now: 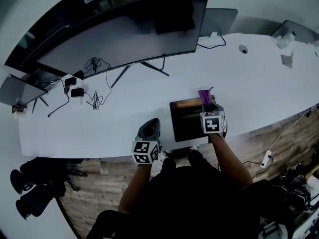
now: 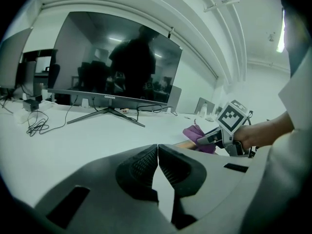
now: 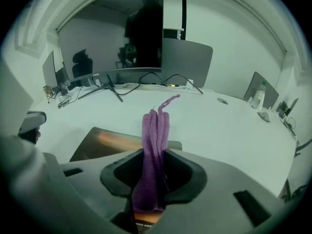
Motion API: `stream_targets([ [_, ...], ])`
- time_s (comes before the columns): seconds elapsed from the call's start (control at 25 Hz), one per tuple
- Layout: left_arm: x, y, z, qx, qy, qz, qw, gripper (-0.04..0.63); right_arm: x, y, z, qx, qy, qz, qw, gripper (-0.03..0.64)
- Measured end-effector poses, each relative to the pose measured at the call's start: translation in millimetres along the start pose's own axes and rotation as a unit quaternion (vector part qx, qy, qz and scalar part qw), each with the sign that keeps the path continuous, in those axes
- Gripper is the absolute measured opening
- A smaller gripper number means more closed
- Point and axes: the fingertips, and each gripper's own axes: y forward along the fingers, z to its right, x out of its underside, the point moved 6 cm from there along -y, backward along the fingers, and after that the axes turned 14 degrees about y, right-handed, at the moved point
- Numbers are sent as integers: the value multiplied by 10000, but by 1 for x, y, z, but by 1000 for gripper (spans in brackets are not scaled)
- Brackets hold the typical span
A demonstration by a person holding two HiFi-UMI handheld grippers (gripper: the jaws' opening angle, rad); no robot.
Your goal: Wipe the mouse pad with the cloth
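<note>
As the right claw (image 3: pixel 155 155) stands: clamped on the purple cloth (image 3: pixel 156 123), which sticks out past the jaw tips in a narrow, folded bunch.
Left claw (image 2: pixel 157 149): jaws together with nothing between them, hanging over the bench (image 1: pixel 259 78) just left of the mouse pad (image 1: pixel 185 119).
Mouse pad: lies flat on the bench, under and ahead of the right claw. The cloth tip reaches toward its far right corner, and I cannot tell whether the cloth touches it.
Risk, thin contact: only a slim strip of the bunched cloth would likely meet the pad, so a stroke could leave most of the surface unwiped.
Risk, slip: dragging may tug the cloth out of the jaws, since the grip holds one end only.
Risk, sliding pad: nothing pins the pad, and the bench looks smooth, so a firm push could shift or turn it.
Risk, scrape: tilted too low, the jaw tips could rub the pad instead of the cloth.
Edges: the pad's near side sits close to the bench's front edge, so a pull toward the person could drag it over.
Open room: bare bench lies right of the pad and beyond it. The monitor (image 1: pixel 124 36) stand and the cables (image 1: pixel 94 98) are well apart, far to the left.
</note>
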Motion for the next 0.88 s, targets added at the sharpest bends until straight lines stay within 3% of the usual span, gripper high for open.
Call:
stream_targets([
  [0.16,-3,5,7,88,99,10,9999,23,-2,-1,13,146,-50,6,9999,129],
  [0.44,-6,6,10,195,-185,122,9996,23,3,-10,17,298,-144,56,9994,129],
  [0.88,8,-13,-4,106,-435,153,9989,23,18,-33,-31,-401,104,197,9989,129],
])
